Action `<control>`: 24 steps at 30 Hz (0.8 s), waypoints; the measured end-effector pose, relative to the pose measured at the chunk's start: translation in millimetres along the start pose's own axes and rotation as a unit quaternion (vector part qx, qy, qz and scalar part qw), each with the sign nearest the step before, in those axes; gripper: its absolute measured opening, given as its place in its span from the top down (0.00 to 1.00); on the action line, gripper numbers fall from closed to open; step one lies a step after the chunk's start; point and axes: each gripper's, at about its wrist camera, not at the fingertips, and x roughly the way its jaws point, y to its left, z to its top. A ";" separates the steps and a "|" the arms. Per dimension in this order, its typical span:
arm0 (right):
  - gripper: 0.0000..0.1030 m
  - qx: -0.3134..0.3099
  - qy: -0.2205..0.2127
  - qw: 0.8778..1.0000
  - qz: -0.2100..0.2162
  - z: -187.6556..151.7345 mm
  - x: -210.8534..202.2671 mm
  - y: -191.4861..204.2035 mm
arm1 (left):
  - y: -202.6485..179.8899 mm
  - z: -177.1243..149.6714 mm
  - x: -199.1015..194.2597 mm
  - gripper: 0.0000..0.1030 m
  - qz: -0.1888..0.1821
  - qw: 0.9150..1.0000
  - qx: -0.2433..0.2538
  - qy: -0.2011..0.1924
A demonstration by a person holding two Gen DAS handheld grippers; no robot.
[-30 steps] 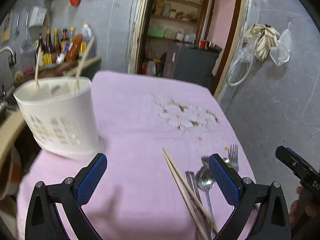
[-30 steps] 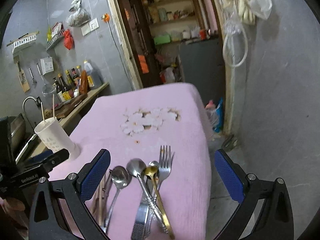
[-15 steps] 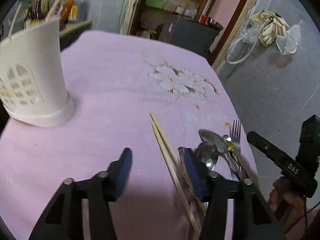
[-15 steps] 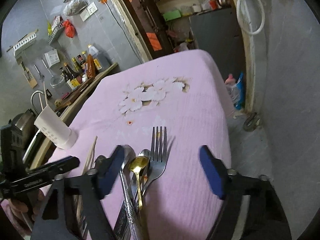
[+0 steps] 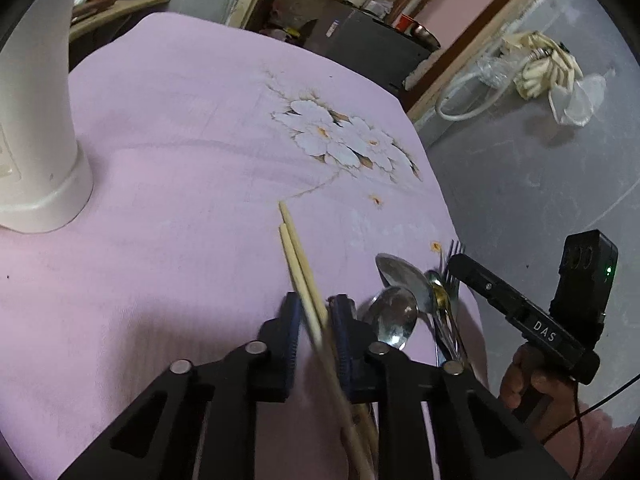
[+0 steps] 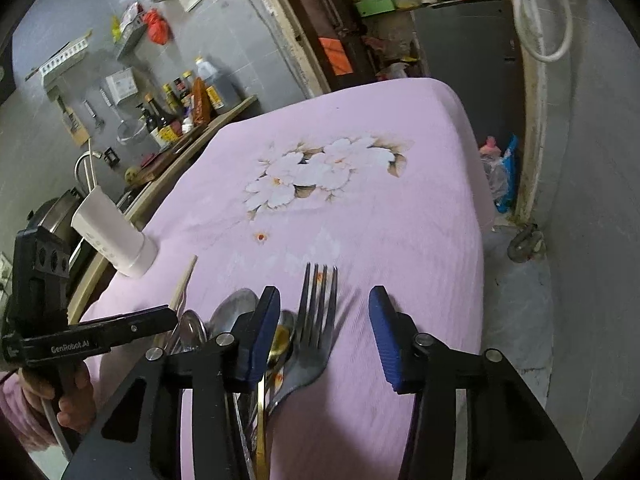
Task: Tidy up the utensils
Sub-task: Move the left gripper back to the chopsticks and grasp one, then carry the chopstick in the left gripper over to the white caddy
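Observation:
Two wooden chopsticks [image 5: 298, 256] lie on the pink tablecloth [image 5: 180, 152]. My left gripper [image 5: 314, 308] has its jaws closed around them, low at the cloth. Beside them lie steel spoons [image 5: 394, 312], a gold spoon [image 5: 438, 298] and a fork [image 5: 454, 252]. My right gripper [image 6: 324, 320] is open, straddling the fork [image 6: 316, 320]; its left finger [image 6: 262, 332] is over the gold spoon [image 6: 280, 338]. The white utensil holder [image 5: 32, 120] stands at the left; it also shows in the right wrist view [image 6: 112, 232].
The table's right edge [image 6: 476, 200] drops to a grey floor. A kitchen counter with bottles [image 6: 188, 96] and a sink lies beyond the holder. A doorway with shelves [image 6: 400, 4] is at the back.
My left gripper dropped to the chopsticks and closed on them. My right gripper lowered over the fork and narrowed its opening.

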 end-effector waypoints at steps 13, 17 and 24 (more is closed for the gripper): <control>0.86 0.008 0.028 0.999 0.020 7.4 3.1 -2.0 | 5.9 3.2 -8.3 0.93 0.005 1.000 -0.016 -0.004; 0.87 0.012 0.034 0.999 0.016 7.3 2.9 -0.8 | 10.8 4.1 -10.2 0.93 0.004 1.000 -0.018 -0.004; 0.87 0.011 0.038 0.999 0.008 7.3 5.1 0.5 | 16.9 5.2 -9.5 0.92 -0.005 1.000 -0.018 -0.001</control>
